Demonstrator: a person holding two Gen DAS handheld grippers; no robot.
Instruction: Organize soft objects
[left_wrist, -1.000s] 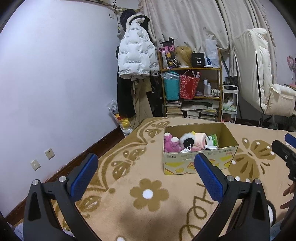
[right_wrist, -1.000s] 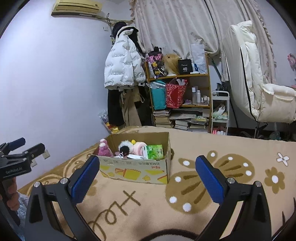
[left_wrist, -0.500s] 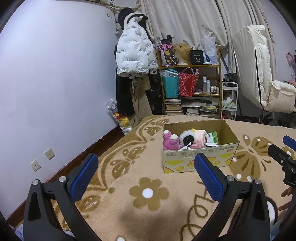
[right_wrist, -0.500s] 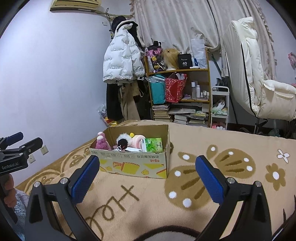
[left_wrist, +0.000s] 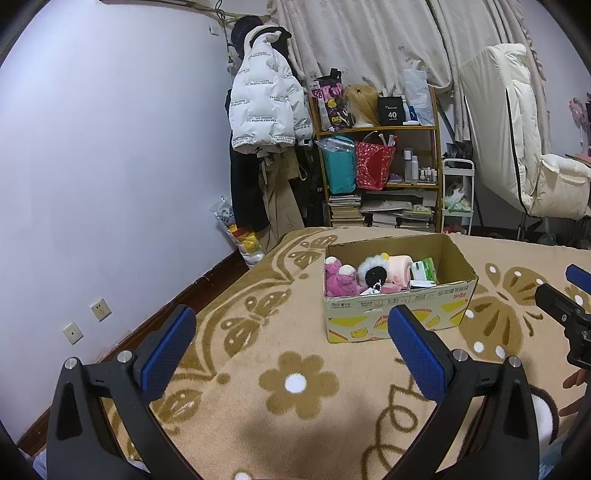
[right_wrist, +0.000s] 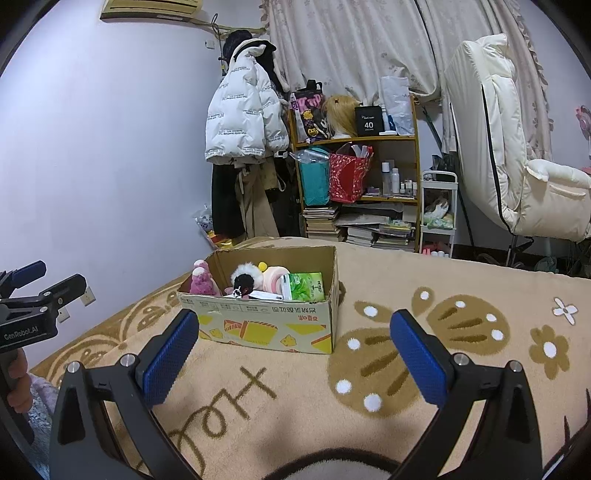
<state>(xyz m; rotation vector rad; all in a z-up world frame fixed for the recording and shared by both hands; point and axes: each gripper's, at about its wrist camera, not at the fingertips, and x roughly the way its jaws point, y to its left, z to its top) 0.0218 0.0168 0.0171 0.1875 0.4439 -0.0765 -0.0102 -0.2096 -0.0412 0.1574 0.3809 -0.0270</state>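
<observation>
A cardboard box stands on the tan flowered blanket. Inside it lie a pink plush, a white fluffy plush with a black face, a pink roll and a green tissue pack. My left gripper is open and empty, held above the blanket short of the box. My right gripper is open and empty, also short of the box. Each gripper shows at the edge of the other's view, the right and the left.
A wall runs along the bed's left side. Behind the bed stand a coat rack with a white puffer jacket, a cluttered wooden shelf, a small white cart and a cream padded chair.
Both views have tilted down slightly, so the box sits a little higher in frame. Both grippers stay open and empty.
</observation>
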